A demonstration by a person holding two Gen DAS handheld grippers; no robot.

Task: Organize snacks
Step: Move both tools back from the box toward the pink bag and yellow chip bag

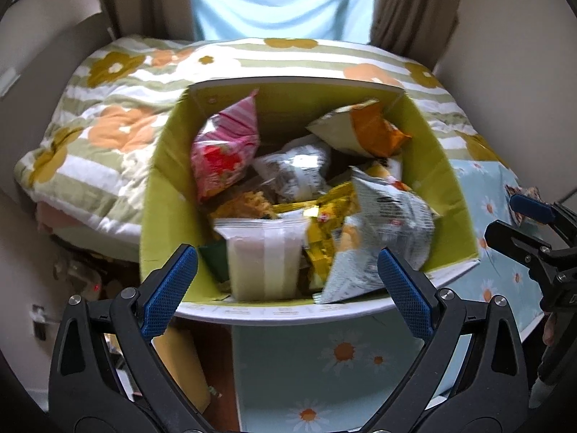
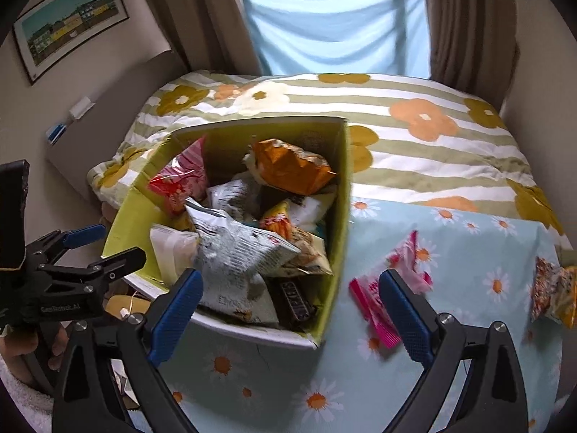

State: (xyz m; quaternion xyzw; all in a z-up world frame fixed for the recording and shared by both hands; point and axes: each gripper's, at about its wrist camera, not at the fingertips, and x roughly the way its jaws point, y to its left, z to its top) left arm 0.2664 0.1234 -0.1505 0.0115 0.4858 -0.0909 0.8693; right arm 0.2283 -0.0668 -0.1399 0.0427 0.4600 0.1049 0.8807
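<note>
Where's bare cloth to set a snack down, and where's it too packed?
Free: daisy cloth between the pink packet and the speckled bag at the right edge, and the strip in front of the box. Striped quilt behind is bare too. Crowded: the box itself, heaped to the rim with bags.

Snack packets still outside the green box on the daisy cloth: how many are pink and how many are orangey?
Pink packet, lying beside the green box: 1
Orange speckled packet, at the cloth's far right edge: 1
Total outside the box: 2
</note>
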